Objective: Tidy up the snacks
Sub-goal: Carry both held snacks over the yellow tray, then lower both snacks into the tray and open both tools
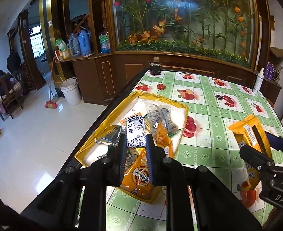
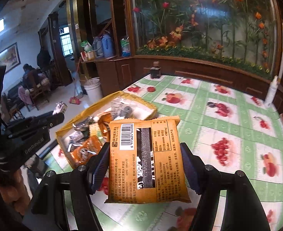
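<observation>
While the right gripper (image 2: 144,163) clamps a flat orange foil snack packet (image 2: 145,161) and the left gripper (image 1: 136,144) pinches a white blue-spotted candy bar (image 1: 135,132) above the shallow yellow-rimmed tray (image 1: 95,134), either slick wrapper could slip and land beside that tray.

On the orange snack packet (image 2: 145,159) we read the barcode number "6 975624 64008" and "0563-3952277"; on the white-and-blue candy packet (image 1: 135,132) "牛轧糖"; on the left gripper (image 2: 33,144) body "GenRobot.AI"; on the right gripper (image 1: 264,154) "DAS".

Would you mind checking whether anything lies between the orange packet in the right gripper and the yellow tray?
Nothing visible does: the packet is held above bare tablecloth, and the tray lies open to its left.
</observation>
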Motion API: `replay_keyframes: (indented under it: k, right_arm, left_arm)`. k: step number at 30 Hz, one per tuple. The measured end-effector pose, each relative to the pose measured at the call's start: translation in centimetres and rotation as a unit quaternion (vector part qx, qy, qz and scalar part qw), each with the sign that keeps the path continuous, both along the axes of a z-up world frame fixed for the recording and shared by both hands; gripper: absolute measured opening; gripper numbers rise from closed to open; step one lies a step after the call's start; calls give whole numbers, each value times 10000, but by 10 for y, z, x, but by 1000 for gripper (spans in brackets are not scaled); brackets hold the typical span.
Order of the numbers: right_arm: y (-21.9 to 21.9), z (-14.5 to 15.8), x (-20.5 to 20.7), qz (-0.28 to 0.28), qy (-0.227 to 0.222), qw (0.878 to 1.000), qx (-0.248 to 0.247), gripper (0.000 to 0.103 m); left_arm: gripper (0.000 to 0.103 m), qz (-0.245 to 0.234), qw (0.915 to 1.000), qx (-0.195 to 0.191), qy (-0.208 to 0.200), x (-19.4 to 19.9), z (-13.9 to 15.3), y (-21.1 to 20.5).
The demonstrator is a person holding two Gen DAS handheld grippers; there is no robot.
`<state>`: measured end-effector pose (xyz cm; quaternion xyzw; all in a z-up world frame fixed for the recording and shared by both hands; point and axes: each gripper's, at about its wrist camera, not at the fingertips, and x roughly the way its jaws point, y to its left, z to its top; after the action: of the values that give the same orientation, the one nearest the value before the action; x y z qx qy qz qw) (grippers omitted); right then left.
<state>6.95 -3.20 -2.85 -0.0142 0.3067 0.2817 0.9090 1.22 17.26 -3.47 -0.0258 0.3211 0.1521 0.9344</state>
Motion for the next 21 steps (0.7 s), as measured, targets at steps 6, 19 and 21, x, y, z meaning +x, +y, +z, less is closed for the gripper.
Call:
replay_keyframes:
  k: [6,19,21]
  right_arm:
    - [29,-10,48,559,820,9912,877,71]
    - [110,-34,146,691,1404,9817,1081,71]
    - [114,-35,155,676,1407,9818,1083,71]
  left_arm:
    - [16,218,9988,-405,170,11,-14,34]
    - [16,233,9963,-686,458,53,-40,53]
    - [16,246,9963,-675,466,56,-41,55]
